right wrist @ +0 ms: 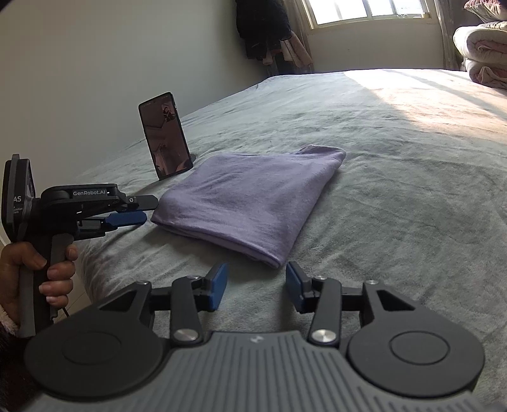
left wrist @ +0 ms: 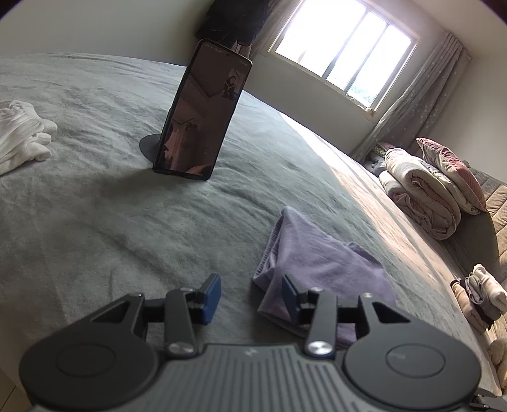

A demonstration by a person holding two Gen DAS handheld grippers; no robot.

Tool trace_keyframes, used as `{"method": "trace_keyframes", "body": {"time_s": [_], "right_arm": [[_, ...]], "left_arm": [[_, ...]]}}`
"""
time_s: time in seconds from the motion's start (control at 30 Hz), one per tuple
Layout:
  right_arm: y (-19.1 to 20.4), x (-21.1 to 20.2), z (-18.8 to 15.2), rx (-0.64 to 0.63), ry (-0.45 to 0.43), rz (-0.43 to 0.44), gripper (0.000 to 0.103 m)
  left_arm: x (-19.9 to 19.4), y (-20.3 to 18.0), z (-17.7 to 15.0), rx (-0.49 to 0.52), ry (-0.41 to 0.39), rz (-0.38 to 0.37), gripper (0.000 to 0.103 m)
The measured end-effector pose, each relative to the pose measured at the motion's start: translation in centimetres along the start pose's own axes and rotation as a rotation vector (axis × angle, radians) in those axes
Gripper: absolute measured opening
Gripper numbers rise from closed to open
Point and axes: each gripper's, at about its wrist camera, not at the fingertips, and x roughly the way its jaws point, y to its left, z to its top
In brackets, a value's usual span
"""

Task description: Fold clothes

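Observation:
A purple garment lies folded into a flat rectangle on the grey-green bed cover. My right gripper stands open just short of the garment's near corner, its blue pads touching nothing. In the right wrist view my left gripper is held in a person's hand at the garment's left corner, jaws apart. From the left wrist view the left gripper is open, and the garment lies ahead and to the right, its edge by the right pad, not pinched.
A phone stands upright on a round stand behind the garment. A crumpled white garment lies far left. Rolled quilts and a small stack of folded clothes sit at the right edge. Dark clothes hang by the window.

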Motion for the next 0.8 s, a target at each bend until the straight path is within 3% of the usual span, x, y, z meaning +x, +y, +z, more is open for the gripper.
{"method": "trace_keyframes", "body": {"time_s": [0.17,0.8], "right_arm": [[0.09,0.11,-0.06,-0.002,0.002,0.005,0.051],[0.08,0.38,0.33,0.02,0.011,0.005,0.056]], "left_arm": [[-0.04,-0.43,-0.09,0.017,-0.004,0.006,0.053],[-0.47,-0.07,0.2,-0.002,0.002,-0.009,0.054]]}}
